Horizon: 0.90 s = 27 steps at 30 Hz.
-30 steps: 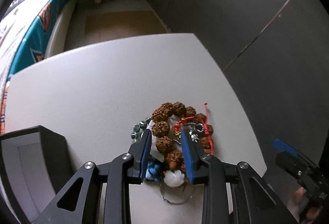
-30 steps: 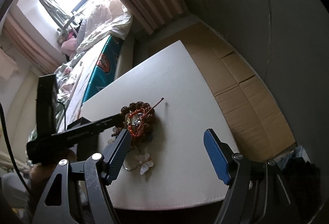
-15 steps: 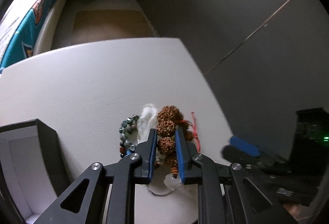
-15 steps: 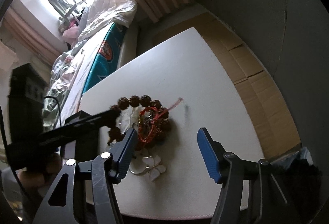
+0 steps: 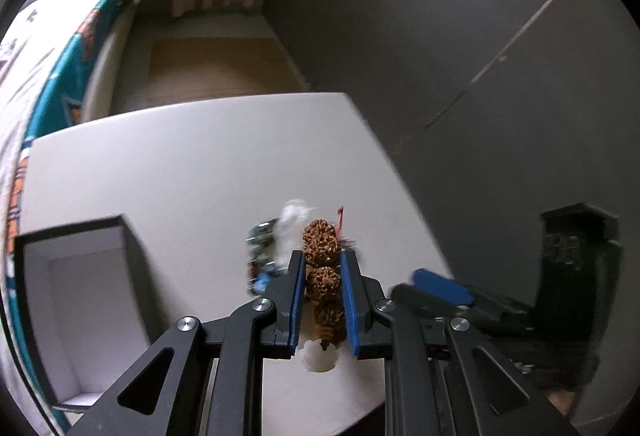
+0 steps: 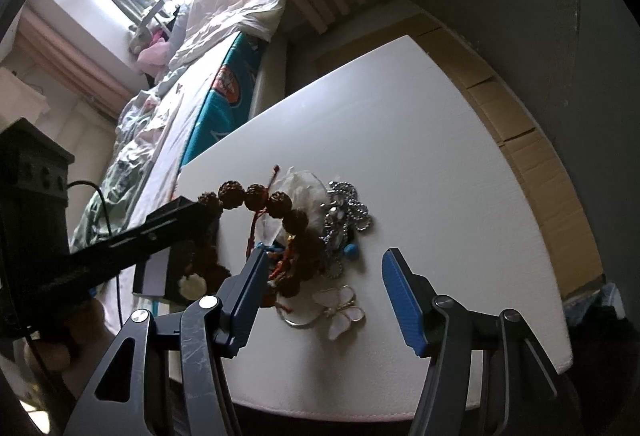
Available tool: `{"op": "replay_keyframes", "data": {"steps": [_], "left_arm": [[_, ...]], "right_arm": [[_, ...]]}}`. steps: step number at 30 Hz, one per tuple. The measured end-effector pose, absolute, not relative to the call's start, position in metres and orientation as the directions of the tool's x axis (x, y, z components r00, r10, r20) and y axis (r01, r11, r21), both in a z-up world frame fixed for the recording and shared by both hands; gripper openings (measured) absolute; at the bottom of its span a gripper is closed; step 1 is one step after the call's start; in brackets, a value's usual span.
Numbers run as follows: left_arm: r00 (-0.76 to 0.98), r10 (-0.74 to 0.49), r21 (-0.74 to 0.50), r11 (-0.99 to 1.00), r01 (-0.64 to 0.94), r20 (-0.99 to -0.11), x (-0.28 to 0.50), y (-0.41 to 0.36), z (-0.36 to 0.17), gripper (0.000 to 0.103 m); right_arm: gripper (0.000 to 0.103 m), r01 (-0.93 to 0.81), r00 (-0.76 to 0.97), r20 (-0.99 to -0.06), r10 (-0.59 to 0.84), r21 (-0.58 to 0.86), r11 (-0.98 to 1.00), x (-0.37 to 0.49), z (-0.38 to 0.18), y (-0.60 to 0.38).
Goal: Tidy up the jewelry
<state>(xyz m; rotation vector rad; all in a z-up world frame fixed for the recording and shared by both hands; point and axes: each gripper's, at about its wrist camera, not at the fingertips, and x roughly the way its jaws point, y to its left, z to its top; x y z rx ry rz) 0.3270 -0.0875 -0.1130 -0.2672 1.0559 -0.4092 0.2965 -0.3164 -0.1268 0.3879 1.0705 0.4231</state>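
To the left of your left gripper [image 5: 322, 296] the open black box [image 5: 80, 300] is sitting on the white table [image 5: 180, 172], its pale lining facing up. You are holding that gripper nearly closed, its blue pads pinching the brown bead bracelet [image 5: 322, 276] so that several knobbly beads are stacked between the fingers and one bead is poking out past the tips. Just left of those tips and beyond them, the rest of the jewelry pile [image 5: 266, 252] is lying blurred on the table: dark and blue beads and a tuft of white. A white round bead [image 5: 319, 358] is hanging below the fingers, close to the camera. In the right wrist view the bracelet [image 6: 260, 196] is arching up off the pile from the left gripper's tip [image 6: 192, 210], with a red cord [image 6: 256, 220] trailing down through it. You are holding your right gripper [image 6: 324, 276] wide, its left finger lying against the near beads of the pile and its right finger standing apart over bare table. Between those fingers, a silver chain piece [image 6: 344, 212] is lying farther off, and a pale pink butterfly clip [image 6: 340, 310] on a ring is resting nearer the camera, closer to the left finger.
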Motion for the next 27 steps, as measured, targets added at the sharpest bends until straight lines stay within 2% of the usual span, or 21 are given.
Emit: {"op": "replay_keyframes", "data": {"steps": [5,10,18,24,27], "left_arm": [[0.431,-0.403,-0.372,0.915,0.158,-0.807,0.324,-0.072,-0.121,0.018],[0.441,-0.445,-0.418,0.894,0.163,-0.78,0.317,-0.061,-0.111,0.018],[0.477,-0.474,-0.434,0.879,0.199,-0.741,0.306,-0.06,-0.082,0.018],[0.512,-0.453,-0.421,0.888,0.185,-0.73,0.3,-0.05,-0.071,0.018],[0.528,-0.439,-0.417,0.893,0.168,-0.727,0.298,-0.041,-0.066,0.018]], "right_arm": [[0.06,-0.129,0.399,-0.762,0.511,0.505,0.854,0.3,-0.134,-0.318],[0.059,-0.141,0.397,-0.756,0.521,0.511,0.848,0.302,-0.134,-0.312],[0.049,-0.14,0.392,-0.767,0.509,0.497,0.856,0.315,-0.139,-0.311],[0.045,-0.149,0.357,-0.796,0.488,0.467,0.871,0.344,-0.152,-0.298],[0.039,-0.151,0.324,-0.825,0.462,0.437,0.887,0.354,-0.162,-0.29]]}}
